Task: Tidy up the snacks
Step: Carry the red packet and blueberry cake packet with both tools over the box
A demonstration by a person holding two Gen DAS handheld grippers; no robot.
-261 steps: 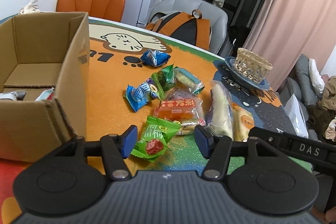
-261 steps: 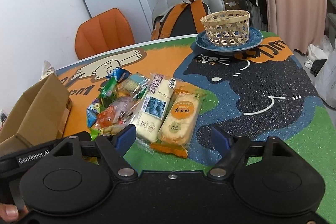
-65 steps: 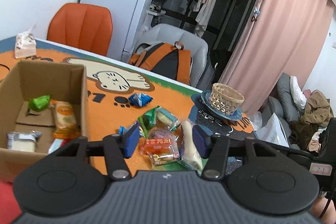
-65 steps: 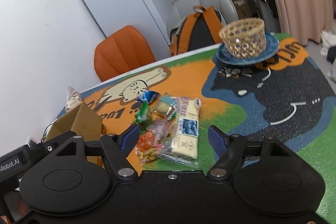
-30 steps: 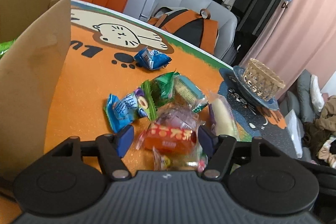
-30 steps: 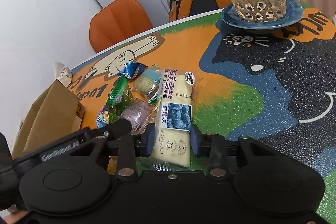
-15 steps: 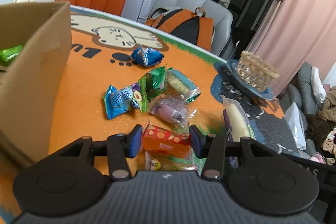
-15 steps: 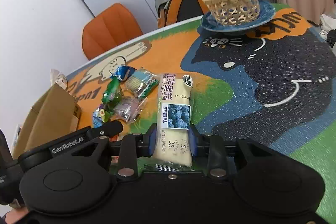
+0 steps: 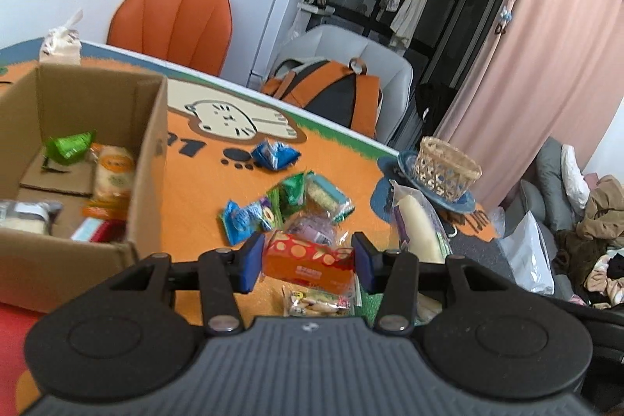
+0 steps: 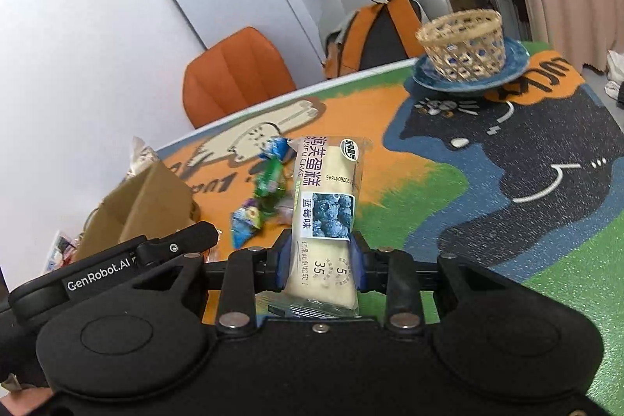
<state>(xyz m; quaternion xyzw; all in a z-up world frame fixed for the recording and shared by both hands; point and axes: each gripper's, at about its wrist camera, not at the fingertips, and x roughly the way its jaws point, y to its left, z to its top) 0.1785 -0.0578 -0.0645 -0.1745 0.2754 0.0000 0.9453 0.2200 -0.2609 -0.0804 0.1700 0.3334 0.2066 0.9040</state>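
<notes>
On a cat-print table mat [image 9: 202,205], my left gripper [image 9: 308,262] is clamped on an orange snack packet [image 9: 308,264], held clear of the mat. My right gripper [image 10: 318,264] is closed on the lower end of a long blueberry cake pack [image 10: 325,205], also raised. To my left stands an open cardboard box [image 9: 146,162] already holding a green packet [image 9: 68,147], an orange-labelled pack [image 9: 113,170] and a few more. Left on the mat, as far as I can judge: two blue wrappers [image 9: 275,154], green ones [image 9: 292,192], a purple packet [image 9: 316,227] and a small pack below my left gripper. Roughly half seems sorted
</notes>
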